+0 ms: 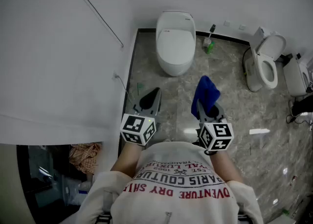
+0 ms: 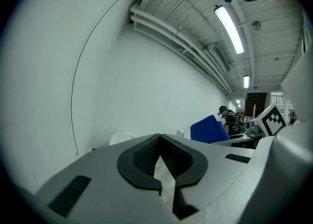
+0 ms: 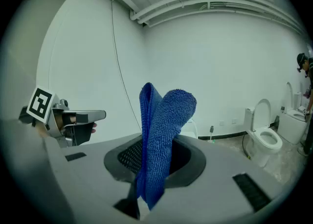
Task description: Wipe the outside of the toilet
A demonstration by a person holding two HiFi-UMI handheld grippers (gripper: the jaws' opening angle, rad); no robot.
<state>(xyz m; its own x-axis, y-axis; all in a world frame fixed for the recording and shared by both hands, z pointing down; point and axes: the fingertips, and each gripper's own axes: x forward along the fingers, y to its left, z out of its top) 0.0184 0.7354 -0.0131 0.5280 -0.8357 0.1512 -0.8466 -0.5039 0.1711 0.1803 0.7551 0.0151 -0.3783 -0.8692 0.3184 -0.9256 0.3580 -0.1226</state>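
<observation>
**A:** From the head view, where's the thing to be wiped?

**B:** The white closed-lid toilet [image 1: 175, 42] stands against the far wall on the grey marbled floor [image 1: 234, 105], well apart from both grippers. A second white toilet with its lid raised [image 1: 264, 64] sits off to the right, and a small green bottle [image 1: 209, 47] stands between the two by the wall.

**A:** And the grippers?

**B:** Both are held low in front of the person's white printed shirt [image 1: 181, 184]. The left gripper [image 1: 152, 96] is near the white side wall [image 1: 63, 61]. The right gripper [image 1: 209, 109] carries a blue terry cloth [image 1: 205, 93] that sticks up from it.

**A:** What does the left gripper view show?

**B:** The left gripper [image 2: 160, 142] has its black ribbed pads [image 2: 144, 154] meeting at the tips, with nothing between them. Beyond it to the right are the blue terry cloth [image 2: 209, 129] and the right gripper's marker cube [image 2: 271, 119]. A ceiling strip light [image 2: 230, 22] glows overhead.

**A:** And the right gripper view?

**B:** The right gripper [image 3: 155, 162] is clamped on the blue terry cloth [image 3: 164, 125], which stands upright, folded over itself. The second white toilet with its lid raised [image 3: 264, 137] is at the right. The left gripper [image 3: 78, 120] is at the left. The cloth hides most of the closed-lid toilet.
</observation>
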